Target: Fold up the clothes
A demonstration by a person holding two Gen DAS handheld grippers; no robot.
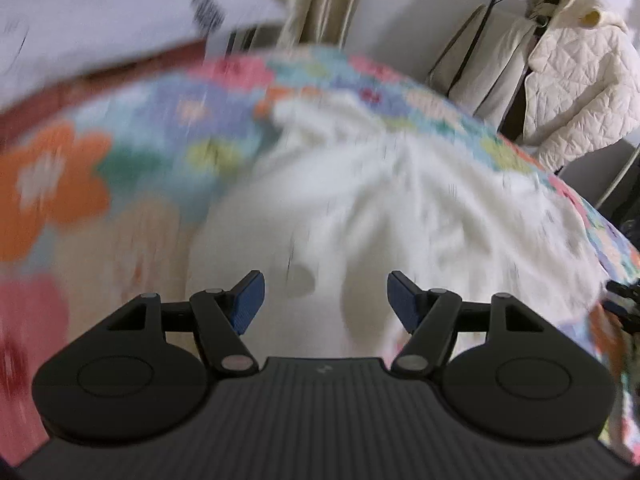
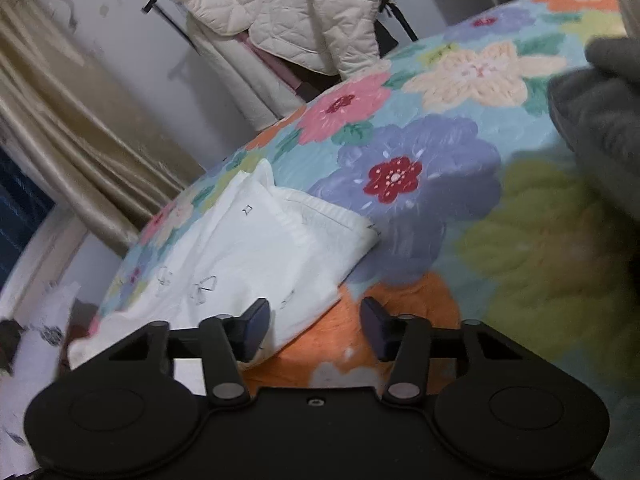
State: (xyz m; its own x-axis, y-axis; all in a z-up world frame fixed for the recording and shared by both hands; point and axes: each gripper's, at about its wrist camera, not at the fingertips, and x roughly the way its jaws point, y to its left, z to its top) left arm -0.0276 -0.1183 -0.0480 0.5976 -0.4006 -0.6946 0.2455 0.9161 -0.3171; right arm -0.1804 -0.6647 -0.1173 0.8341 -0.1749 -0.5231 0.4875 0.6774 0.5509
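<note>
White cloth lay directly ahead of the left claw [image 1: 324, 300], whose jaws stood wide apart with nothing between them. That white garment [image 1: 400, 208], blurred, spread away lengthwise over the floral bed cover [image 1: 80, 184]. The right claw [image 2: 316, 328], equally agape and empty, pointed past the garment's near corner, which sat left of its jaws.

Left claw [image 1: 322, 298] and right claw [image 2: 316, 328]: matt black plastic bodies, ribbed housing, dull metal pivot pins, blue textured rubbery pads [image 1: 250, 300]. White garment [image 1: 400, 208] is soft matt cloth, fluffy-looking in the blurred left view, smoother with a ribbed hem in the right view; bedspread [image 2: 420, 152] is matt, slightly nubby floral cloth. Cream jacket [image 2: 288, 12] is quilted fabric, curtain [image 2: 68, 128] satiny with sheen, grey garment [image 2: 600, 120] soft matt knit.
</note>
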